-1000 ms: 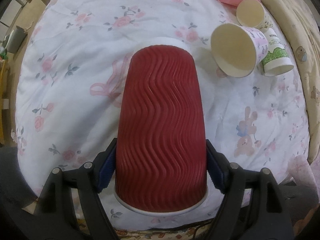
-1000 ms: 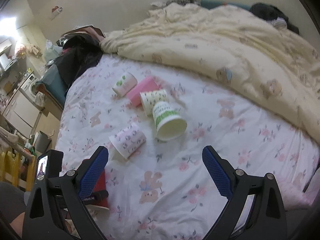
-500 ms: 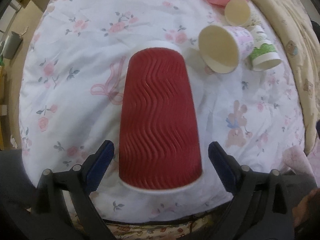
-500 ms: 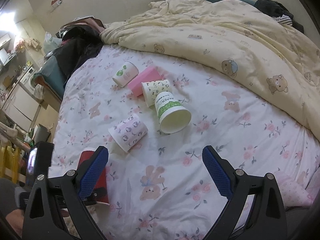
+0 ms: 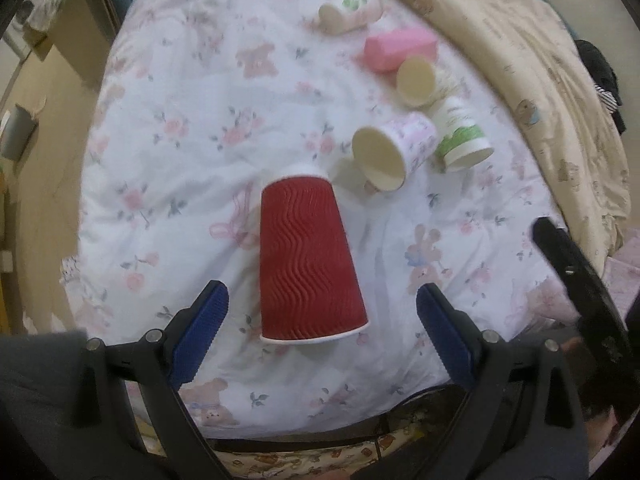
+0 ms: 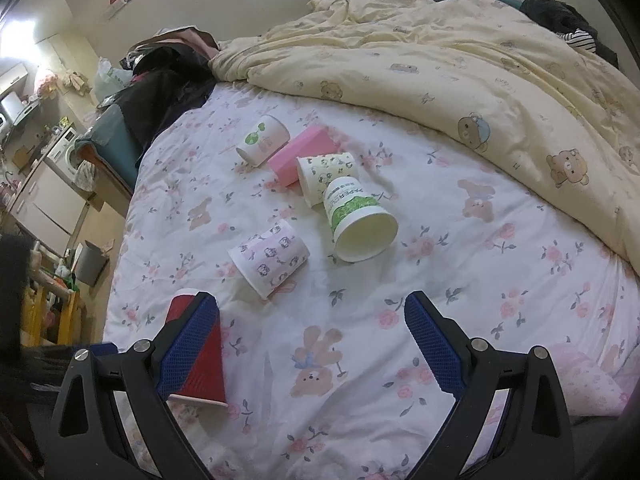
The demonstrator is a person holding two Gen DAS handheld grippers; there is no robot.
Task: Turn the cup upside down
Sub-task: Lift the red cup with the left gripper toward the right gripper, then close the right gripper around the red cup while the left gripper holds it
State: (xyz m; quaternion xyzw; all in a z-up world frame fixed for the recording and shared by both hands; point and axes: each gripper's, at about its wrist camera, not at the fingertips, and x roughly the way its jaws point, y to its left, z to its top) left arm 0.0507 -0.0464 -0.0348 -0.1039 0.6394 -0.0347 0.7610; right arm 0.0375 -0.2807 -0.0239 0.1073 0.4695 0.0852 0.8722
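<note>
A red ribbed paper cup (image 5: pixel 308 260) stands upside down, rim down, on the floral bedsheet (image 5: pixel 180 152). My left gripper (image 5: pixel 320 320) is open, with its blue pads on either side of the cup and apart from it. The red cup also shows in the right wrist view (image 6: pixel 202 364), partly behind a blue finger. My right gripper (image 6: pixel 310 344) is open and empty above the sheet.
Several paper cups lie on their sides: a pink-print one (image 6: pixel 270 258), a green-print one (image 6: pixel 358 220), a yellowish one (image 6: pixel 326 170) and a far one (image 6: pixel 262 140). A pink box (image 6: pixel 304 154) lies among them. A cream duvet (image 6: pixel 460 60) covers the right and far side.
My left gripper has let go of the red cup, opened wide and drawn back. The cup stays standing upside down. The right gripper has shifted slightly and stayed open.
</note>
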